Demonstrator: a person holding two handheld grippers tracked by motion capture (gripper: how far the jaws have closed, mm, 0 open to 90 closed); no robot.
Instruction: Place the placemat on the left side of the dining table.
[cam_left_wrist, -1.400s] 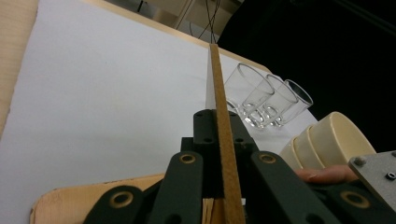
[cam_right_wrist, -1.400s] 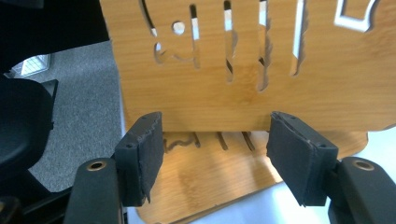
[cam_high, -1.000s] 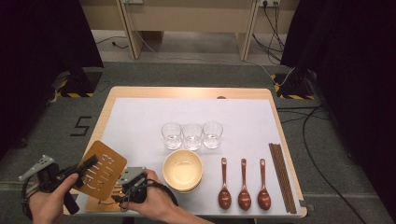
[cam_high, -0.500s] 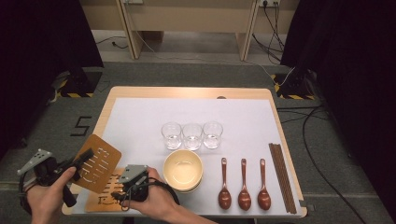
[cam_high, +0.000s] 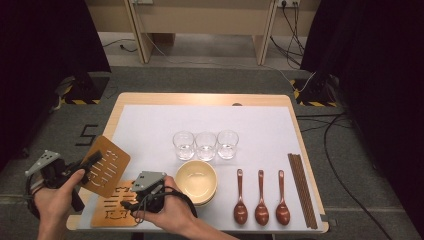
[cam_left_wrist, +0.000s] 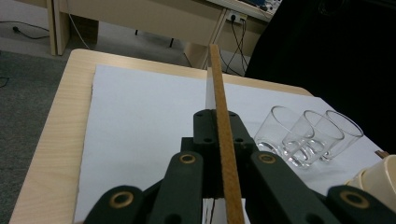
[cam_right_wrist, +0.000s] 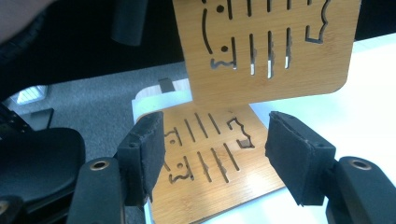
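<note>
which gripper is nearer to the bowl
Right. The right gripper hovers over the flat wooden mat just left of the bowl; the left gripper holds the lifted wooden mat farther out, past the table's left edge.

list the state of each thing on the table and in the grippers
left gripper: shut on lifted mat
lifted mat: tilted, off the table
flat mat: lying on the table
right gripper: open above flat mat
glasses: upright, empty
bowls: stacked
spoons: lying side by side

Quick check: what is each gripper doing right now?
Left gripper: shut on the lifted coaster.
Right gripper: open, holding nothing, above the lower coaster.
</note>
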